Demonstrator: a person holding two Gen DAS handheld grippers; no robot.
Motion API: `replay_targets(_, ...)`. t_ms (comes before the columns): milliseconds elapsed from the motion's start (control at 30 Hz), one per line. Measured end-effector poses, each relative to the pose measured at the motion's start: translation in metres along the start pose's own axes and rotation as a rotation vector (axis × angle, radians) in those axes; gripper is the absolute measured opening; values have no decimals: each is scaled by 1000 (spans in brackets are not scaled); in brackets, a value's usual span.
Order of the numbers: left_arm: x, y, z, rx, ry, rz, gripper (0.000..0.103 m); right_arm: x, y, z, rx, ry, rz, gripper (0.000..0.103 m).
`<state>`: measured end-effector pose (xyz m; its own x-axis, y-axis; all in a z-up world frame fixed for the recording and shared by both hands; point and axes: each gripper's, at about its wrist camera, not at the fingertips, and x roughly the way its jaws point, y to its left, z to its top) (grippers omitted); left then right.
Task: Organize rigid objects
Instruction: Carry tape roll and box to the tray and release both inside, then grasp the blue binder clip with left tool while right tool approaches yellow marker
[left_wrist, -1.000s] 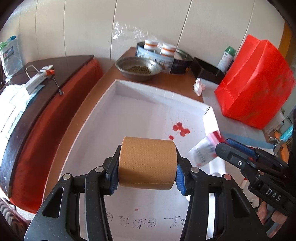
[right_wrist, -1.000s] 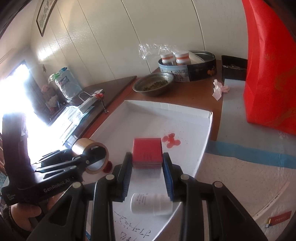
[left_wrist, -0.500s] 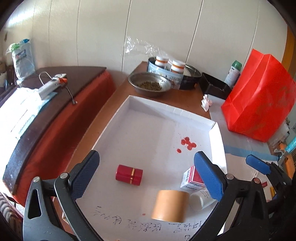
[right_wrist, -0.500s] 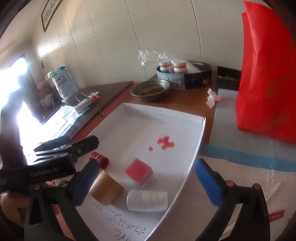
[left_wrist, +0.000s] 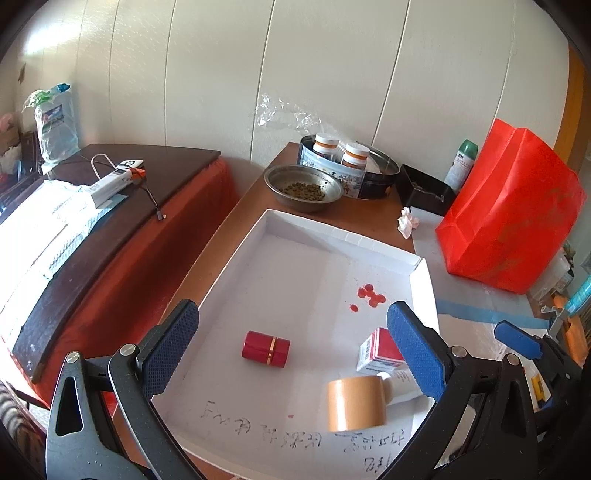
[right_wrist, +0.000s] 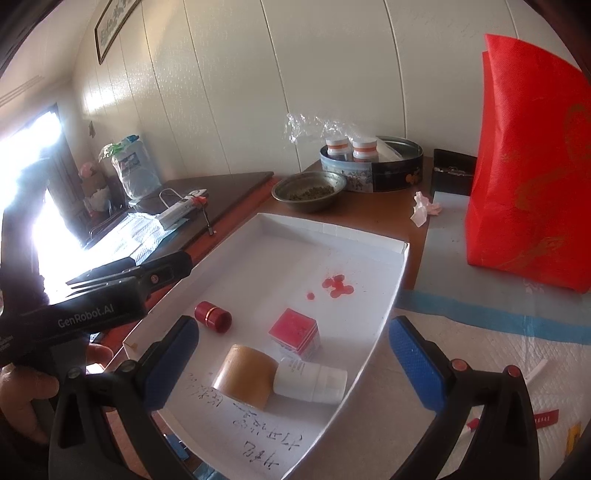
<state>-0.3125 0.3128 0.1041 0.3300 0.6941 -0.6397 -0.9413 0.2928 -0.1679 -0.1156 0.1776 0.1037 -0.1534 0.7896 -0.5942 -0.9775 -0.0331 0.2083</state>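
Tape roll (left_wrist: 356, 404) in white tray (left_wrist: 325, 230), below open left claw (left_wrist: 291, 341)

Background items on the brown table
Metal bowl (left_wrist: 303, 187) of pellets beside round tin (left_wrist: 373, 176); red bag (left_wrist: 511, 218) standing right.

Black plastic scissor-like frames on the left gripper (left_wrist: 291, 336) and right gripper (right_wrist: 293, 347), blue textured pads (left_wrist: 413, 347), silver pivot screws, white "GenRobot.AI" lettering; bare hand (right_wrist: 26, 391) gripping handle.
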Motion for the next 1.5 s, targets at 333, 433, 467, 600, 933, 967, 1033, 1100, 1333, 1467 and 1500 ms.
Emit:
replay_targets(333, -28, -6, -12, 23, -24, -18, 103, -22, 5, -5, 7, -28, 11, 103)
replay_targets(433, -43, -6, -18, 49, -43, -24, 103, -34, 6, -7, 6, -43, 18, 103)
replay_targets(467, -45, -5, -19, 52, -45, -25, 103, -38, 6, -7, 8, -50, 18, 103)
replay_targets(600, -61, 3, -29, 53, -51, -18, 103, -56, -1, -9, 37, -81, 19, 103)
replay_targets(933, -78, 17, -77, 66, -3, -22, 103, -92, -21, -24, 75, -125, -9, 103)
replay_targets(967, -76, 19, -83, 62, 12, -23, 103, -94, -24, -26, 83, -126, -15, 103)
replay_targets(1033, -73, 22, -96, 55, 43, -28, 103, -98, -35, -31, 109, -126, -31, 103)
replay_targets(1100, -70, 23, -108, 66, 64, -27, 103, -102, -48, -38, 145, -123, -49, 103)
replay_targets(1333, -50, 20, -144, 128, 132, -40, 103, -114, -92, -62, 262, -96, -117, 103)
replay_targets(1467, -40, 9, -157, 197, 163, -28, 103, -129, -118, -75, 311, -97, -173, 103)
replay_targets(1500, -38, 6, -160, 217, 169, -14, 103, -134, -127, -80, 331, -99, -191, 103)
